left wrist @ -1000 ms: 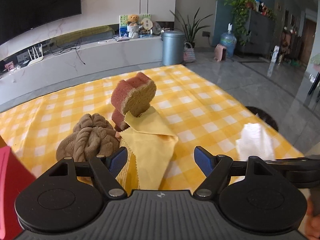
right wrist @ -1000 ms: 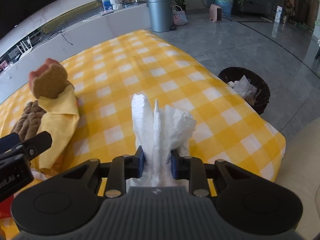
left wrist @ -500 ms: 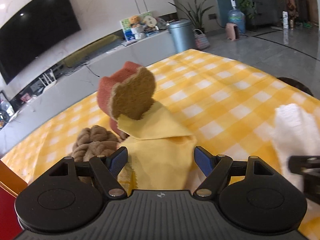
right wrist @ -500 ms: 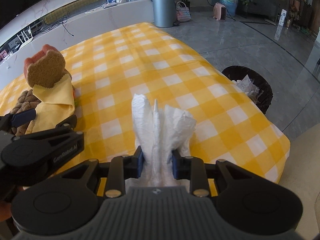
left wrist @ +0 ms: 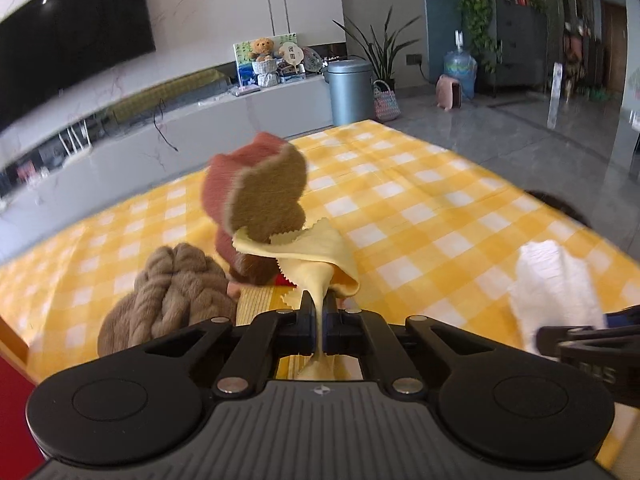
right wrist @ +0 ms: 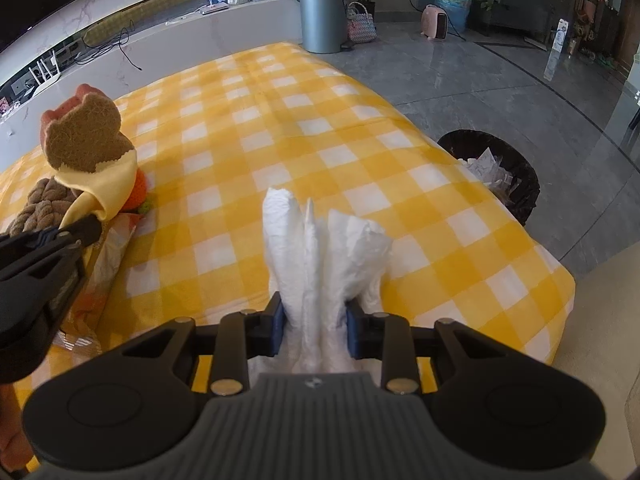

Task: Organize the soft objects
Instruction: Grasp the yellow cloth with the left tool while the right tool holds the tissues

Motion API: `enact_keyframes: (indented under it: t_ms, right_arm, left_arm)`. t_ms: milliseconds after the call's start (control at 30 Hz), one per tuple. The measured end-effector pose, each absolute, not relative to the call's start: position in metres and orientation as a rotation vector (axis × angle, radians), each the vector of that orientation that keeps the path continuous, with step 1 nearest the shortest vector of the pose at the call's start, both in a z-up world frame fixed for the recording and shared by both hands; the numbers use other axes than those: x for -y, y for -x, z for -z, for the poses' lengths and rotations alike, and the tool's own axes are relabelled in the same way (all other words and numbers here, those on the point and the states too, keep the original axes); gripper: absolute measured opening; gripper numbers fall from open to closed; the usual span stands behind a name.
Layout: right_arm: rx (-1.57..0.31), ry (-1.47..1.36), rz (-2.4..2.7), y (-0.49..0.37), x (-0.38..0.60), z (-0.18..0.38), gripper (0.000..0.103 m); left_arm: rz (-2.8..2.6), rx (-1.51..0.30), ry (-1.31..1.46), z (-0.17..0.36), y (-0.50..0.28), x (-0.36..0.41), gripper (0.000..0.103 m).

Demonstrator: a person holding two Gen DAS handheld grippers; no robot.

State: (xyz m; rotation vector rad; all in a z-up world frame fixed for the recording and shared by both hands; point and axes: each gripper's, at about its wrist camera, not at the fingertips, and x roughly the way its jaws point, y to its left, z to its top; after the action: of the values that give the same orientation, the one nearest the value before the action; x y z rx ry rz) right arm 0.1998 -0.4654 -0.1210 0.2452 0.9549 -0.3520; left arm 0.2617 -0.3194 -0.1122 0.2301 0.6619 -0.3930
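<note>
Farthest to the left of the left gripper (left wrist: pixel 319 312) lay a brown knotted cushion (left wrist: pixel 168 292), and ahead of its fingers a bear-shaped sponge (left wrist: pixel 264 196) leaned upright over the far edge of a yellow cloth (left wrist: pixel 316 260). The left fingers had just been closing and were clenched on the cloth's near fold. The cloth ran straight away from them along their own line, its far end tucked under the sponge. Any pull would likely have dragged or tipped the sponge.

To the right, the right gripper (right wrist: pixel 314 326) held a crumpled white tissue (right wrist: pixel 320 248) between its fingers. Their hold had just been easing, though the pads still pressed the wad, which stood up and forward from them above the checked tabletop (right wrist: pixel 280 128). A black bin (right wrist: pixel 504 176) sat on the floor off to their right, below the tabletop's edge, nearer this hand than the other.
</note>
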Motion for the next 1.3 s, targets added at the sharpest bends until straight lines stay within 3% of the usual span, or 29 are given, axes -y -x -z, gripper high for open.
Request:
enact_keyframes:
  t_ms: [267,633,733,867,1033,1067,1133,1167,1300]
  right_arm:
    - [-0.959,-0.246,0.328,-0.2,0.463,0.123,0.029]
    - [-0.975,-0.21,0.308,-0.201,0.453,0.123,0.03]
    - [-0.982,-0.194,0.307,-0.203,0.45,0.124,0.03]
    - [-0.986,-0.177,0.303,-0.205,0.446,0.125,0.032]
    - [-0.991,-0.172,0.3,-0.206,0.445,0.126,0.034]
    - [-0.991,-0.172,0.299,-0.205,0.445,0.126,0.034]
    - [-0.99,-0.175,0.3,-0.205,0.445,0.126,0.034]
    - [-0.99,-0.175,0.3,-0.205,0.445,0.126,0.034]
    - [-0.986,-0.182,0.295,-0.205,0.446,0.127,0.034]
  left_arm:
    - [0.515,-0.752,-0.008,0.093,-0.24,0.265,0.003]
    - [0.527,-0.778,-0.105,0.123,-0.208,0.258,0.005]
    - [0.486,-0.75,-0.157,0.13,-0.206,0.259,0.014]
    - [0.464,-0.728,-0.171,0.137,-0.203,0.256,0.055]
    - [0.418,-0.722,-0.224,0.149,-0.201,0.26,0.067]
    - [0.419,-0.737,-0.22,0.152,-0.202,0.26,0.066]
    - [0.43,-0.728,-0.187,0.152,-0.201,0.256,0.042]
    - [0.441,-0.72,-0.178,0.152,-0.201,0.254,0.001]
    - [0.438,-0.75,-0.175,0.147,-0.202,0.25,0.002]
